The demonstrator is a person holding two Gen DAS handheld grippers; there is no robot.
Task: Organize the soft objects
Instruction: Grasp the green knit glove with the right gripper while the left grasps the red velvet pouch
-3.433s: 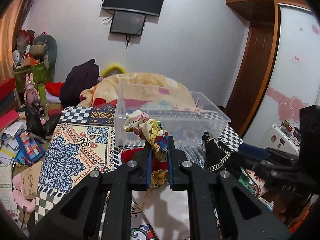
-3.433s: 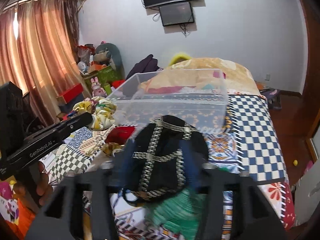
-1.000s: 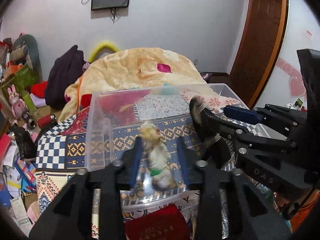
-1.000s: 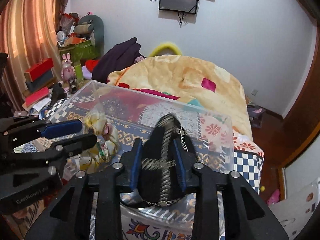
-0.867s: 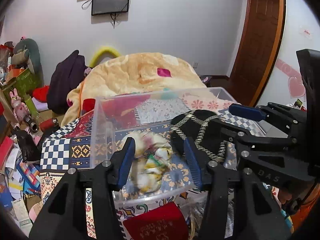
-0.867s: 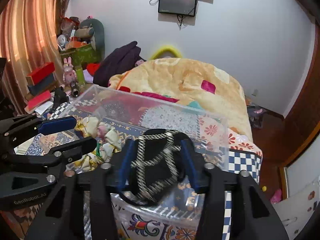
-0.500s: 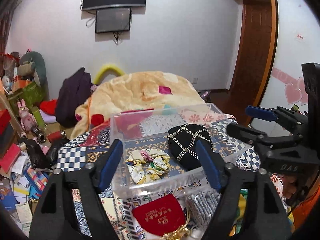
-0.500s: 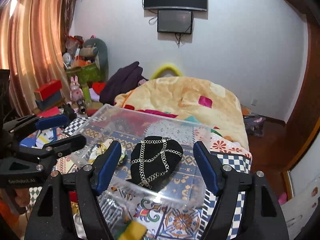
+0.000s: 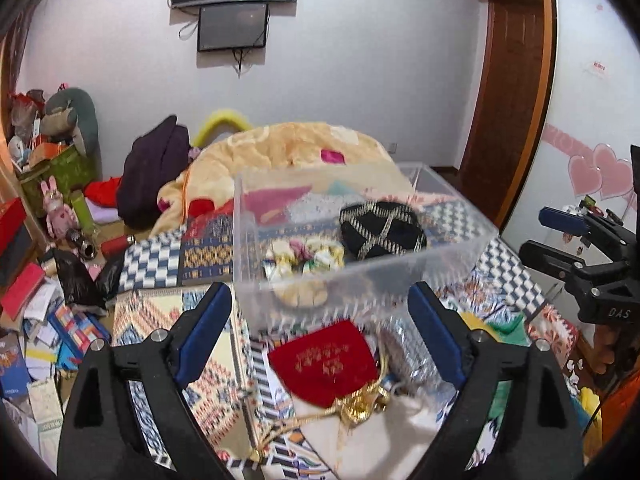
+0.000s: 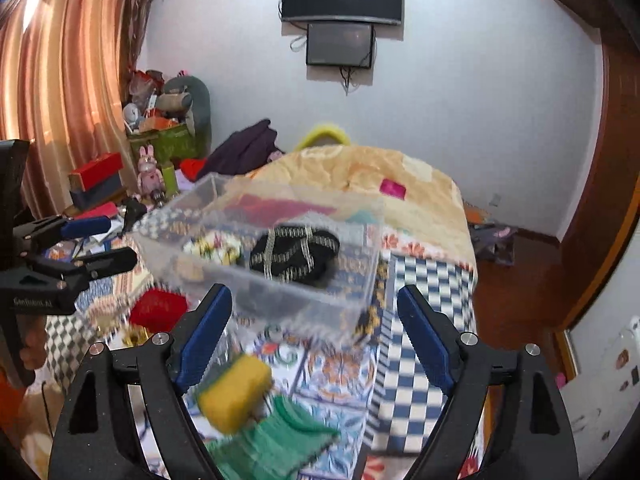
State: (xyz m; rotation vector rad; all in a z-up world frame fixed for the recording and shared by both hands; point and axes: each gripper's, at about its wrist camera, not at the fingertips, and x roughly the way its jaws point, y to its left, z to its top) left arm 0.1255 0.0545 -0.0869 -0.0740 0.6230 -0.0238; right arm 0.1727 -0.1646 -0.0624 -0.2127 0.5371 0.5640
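- The clear bin is the landmark: a black chain-trimmed pouch and a floral scrunchie lie inside it, side by side.
- The left gripper and right gripper both hang in front of the bin, jaws spread wide, holding nothing.
- In front of the bin wait a red velvet pouch, a yellow sponge and a green cloth.
- Risk: the gold cord beside the red pouch could snag a finger and drag neighbours along; a low approach could also nudge the light bin.
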